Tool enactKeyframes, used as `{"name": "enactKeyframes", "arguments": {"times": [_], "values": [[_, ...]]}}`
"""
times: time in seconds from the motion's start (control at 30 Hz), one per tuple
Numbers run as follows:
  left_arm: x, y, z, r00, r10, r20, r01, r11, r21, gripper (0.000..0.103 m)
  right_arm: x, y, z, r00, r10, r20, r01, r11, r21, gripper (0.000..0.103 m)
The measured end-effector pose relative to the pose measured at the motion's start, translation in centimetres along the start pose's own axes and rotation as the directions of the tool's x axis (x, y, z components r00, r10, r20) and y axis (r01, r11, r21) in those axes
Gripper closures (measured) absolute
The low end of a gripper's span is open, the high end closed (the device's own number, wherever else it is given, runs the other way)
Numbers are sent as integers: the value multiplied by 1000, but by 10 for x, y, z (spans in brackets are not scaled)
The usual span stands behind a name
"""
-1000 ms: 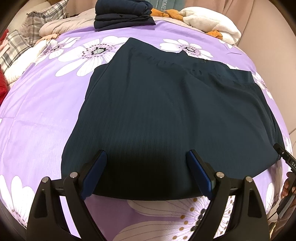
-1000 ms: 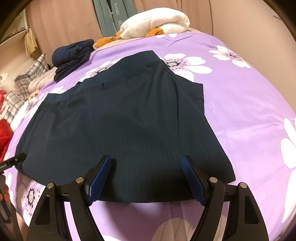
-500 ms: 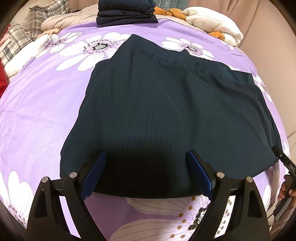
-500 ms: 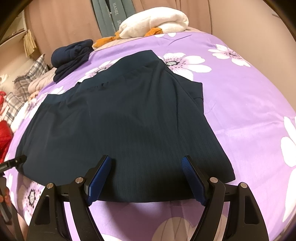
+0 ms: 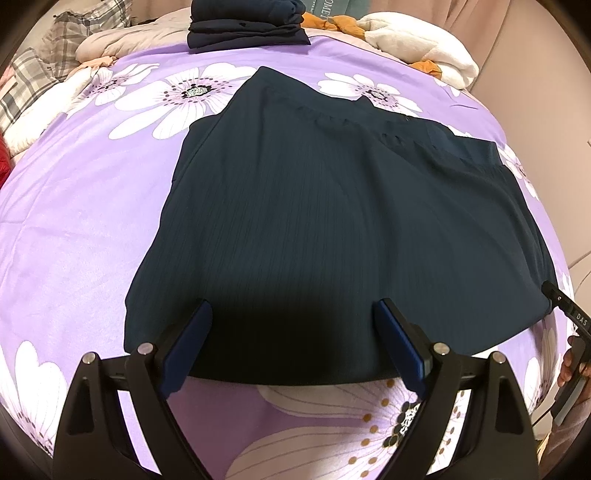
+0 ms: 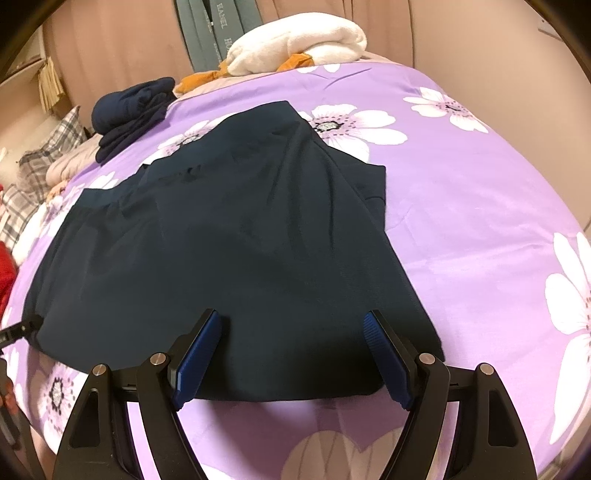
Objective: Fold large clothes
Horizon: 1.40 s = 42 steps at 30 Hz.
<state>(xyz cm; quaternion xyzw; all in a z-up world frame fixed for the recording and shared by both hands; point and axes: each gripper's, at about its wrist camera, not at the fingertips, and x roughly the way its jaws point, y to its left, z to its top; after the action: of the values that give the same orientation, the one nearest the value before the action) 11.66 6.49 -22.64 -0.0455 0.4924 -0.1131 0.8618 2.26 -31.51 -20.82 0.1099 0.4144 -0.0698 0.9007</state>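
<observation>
Both tools are seen spread wide, nothing pinched between the blue pads: the left tool (image 5: 291,343) is poised over the near hem of the dark navy garment (image 5: 332,229), and the right tool (image 6: 291,350) is held the same way over that hem further along. Whether the pad tips touch the cloth cannot be told. The garment, ribbed and with a gathered waistband at the far edge, is laid flat on the purple flowered bedspread (image 5: 74,221). A folded navy stack (image 5: 243,26) is already parked at the bed's far end, so some work looks done. For this piece, by the look of it, the folds are still to be made.
</observation>
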Motion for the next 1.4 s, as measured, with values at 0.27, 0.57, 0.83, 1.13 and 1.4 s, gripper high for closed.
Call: {"name": "enactKeyframes", "arguments": {"times": [0.27, 0.57, 0.83, 1.13, 1.4], "values": [[-6, 8, -6, 1000, -13, -17, 13, 1000, 27, 13, -4, -5, 0, 1000, -25, -12, 25, 1000, -5, 24], [-25, 36, -13, 998, 51, -27, -51, 999, 17, 13, -16, -29, 6, 978, -209, -24, 210, 978, 19, 23], [-59, 70, 2, 997, 75, 33, -71, 993, -98, 14, -42, -37, 21, 976, -215, 34, 212, 974, 76, 23], [-59, 28, 29, 998, 7, 70, -1, 997, -75, 13, -30, 15, 47, 992, -68, 104, 65, 997, 36, 23], [-25, -23, 49, 999, -35, 35, 34, 999, 35, 13, -5, 68, 46, 996, 52, 74, -43, 993, -110, 23]]}}
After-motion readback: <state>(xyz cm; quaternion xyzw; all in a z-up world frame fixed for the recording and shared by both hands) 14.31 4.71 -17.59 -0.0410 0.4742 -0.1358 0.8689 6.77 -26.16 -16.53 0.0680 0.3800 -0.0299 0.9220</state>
